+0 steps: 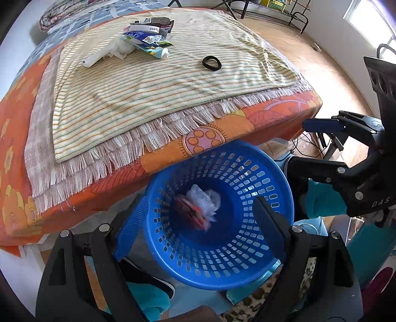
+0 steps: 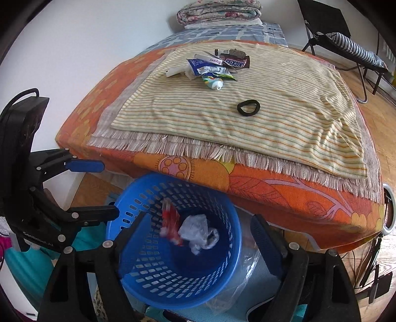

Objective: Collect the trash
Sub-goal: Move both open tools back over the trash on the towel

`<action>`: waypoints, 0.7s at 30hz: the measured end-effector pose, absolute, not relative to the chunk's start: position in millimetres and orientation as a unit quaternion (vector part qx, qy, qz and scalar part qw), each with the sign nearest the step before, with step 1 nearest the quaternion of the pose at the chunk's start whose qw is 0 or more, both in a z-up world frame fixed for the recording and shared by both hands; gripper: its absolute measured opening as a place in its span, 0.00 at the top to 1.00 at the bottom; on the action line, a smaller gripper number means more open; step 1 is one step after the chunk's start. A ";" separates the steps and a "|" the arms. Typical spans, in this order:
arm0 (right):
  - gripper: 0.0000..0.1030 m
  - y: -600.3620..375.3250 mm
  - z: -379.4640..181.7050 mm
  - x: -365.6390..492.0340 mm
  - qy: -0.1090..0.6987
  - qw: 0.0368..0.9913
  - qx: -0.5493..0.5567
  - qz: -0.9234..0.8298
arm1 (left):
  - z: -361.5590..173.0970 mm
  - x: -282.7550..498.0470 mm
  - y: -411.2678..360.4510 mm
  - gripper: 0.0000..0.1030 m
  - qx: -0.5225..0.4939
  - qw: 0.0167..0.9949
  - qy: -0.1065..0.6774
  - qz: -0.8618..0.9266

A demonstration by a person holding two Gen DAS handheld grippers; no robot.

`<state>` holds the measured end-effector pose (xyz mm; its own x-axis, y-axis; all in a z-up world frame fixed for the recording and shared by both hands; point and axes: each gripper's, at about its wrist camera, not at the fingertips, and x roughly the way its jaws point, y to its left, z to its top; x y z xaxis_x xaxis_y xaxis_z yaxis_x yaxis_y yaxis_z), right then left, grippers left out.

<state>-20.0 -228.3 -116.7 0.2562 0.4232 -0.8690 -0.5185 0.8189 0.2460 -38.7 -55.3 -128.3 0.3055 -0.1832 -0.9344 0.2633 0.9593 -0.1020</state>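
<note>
A blue mesh basket (image 1: 259, 242) stands below the bed's front edge; it also shows in the right wrist view (image 2: 217, 280). Inside lie a crumpled white plastic piece (image 1: 206, 199) (image 2: 198, 231) and a blurred red wrapper (image 1: 195, 214) (image 2: 170, 223). My left gripper (image 1: 198, 230) is open over the basket, and shows at the left of the right wrist view (image 2: 99, 188). My right gripper (image 2: 198, 240) is open over the basket too, and shows at the right of the left wrist view (image 1: 302, 146). A pile of wrappers (image 1: 146, 37) (image 2: 212, 65) with a small tube (image 1: 158, 53) (image 2: 214, 84) lies on the striped cloth (image 1: 173, 86) (image 2: 272, 123).
A black hair tie (image 1: 211, 63) (image 2: 248, 107) lies on the cloth nearer the front. The bed has an orange floral cover (image 1: 222, 128) (image 2: 272, 193). A folded blanket (image 2: 219, 11) sits at the bed's far end. A black folding chair (image 2: 346, 42) stands on the wooden floor to the right.
</note>
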 end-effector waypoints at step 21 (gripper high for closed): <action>0.18 -233.8 -104.8 10.1 0.527 0.807 -0.040 0.265 | -89.3 20.3 -23.6 0.14 0.036 0.848 0.521 -0.095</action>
